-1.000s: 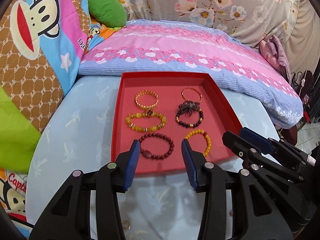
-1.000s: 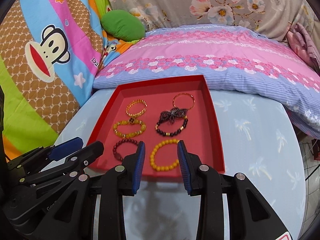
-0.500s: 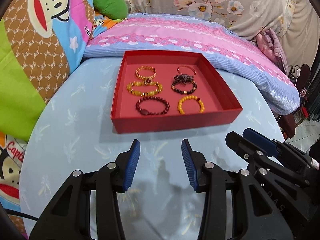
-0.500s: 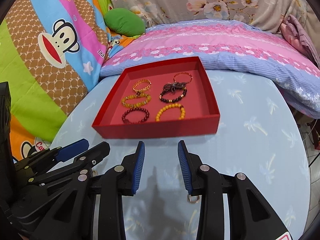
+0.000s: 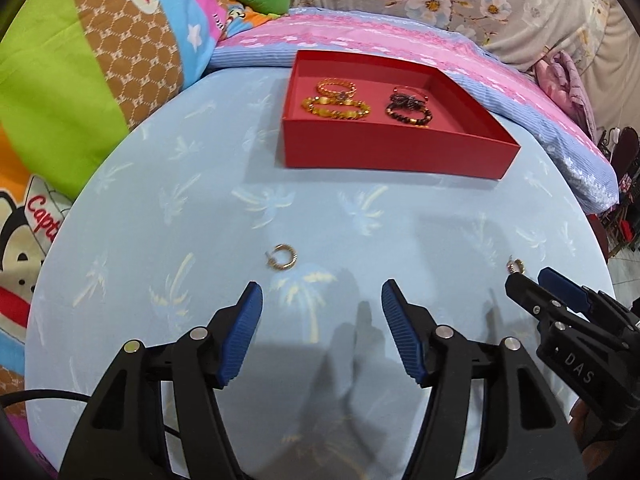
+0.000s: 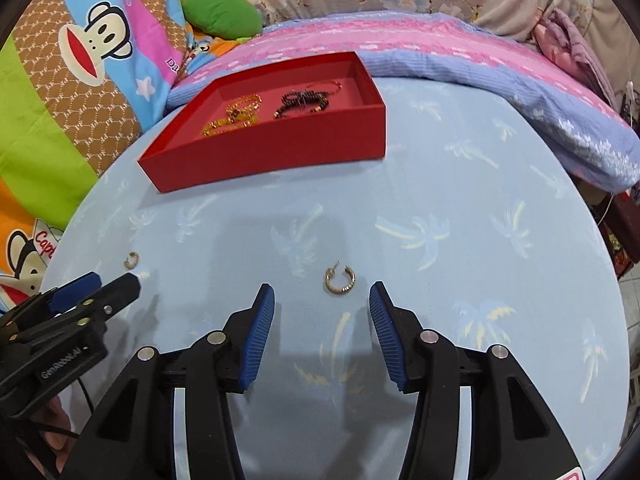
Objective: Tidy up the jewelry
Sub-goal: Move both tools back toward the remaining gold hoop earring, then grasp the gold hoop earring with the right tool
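A red tray point(image 5: 396, 154) point(image 6: 264, 156) with several bracelets point(image 5: 336, 106) point(image 6: 300, 102) sits at the far side of the light blue table. Two gold hoop earrings lie loose on the cloth. One earring point(image 5: 283, 257) point(image 6: 132, 260) lies just ahead of my left gripper point(image 5: 322, 300), which is open and empty. The other earring point(image 6: 339, 278) point(image 5: 516, 266) lies just ahead of my right gripper point(image 6: 322, 300), also open and empty. Each gripper shows at the edge of the other's view, the left point(image 6: 96, 284) and the right point(image 5: 536, 284).
The round table point(image 5: 200, 208) has a palm-print cloth. A pink and blue pillow point(image 5: 400, 40) lies behind the tray. A monkey-print blanket point(image 6: 80, 60) and a green cushion point(image 6: 222, 14) are at the left. The table edge drops off at the right.
Both grippers have pulled back from the tray toward the near side of the table and lowered. The two earrings have come into view just ahead of the open jaws.
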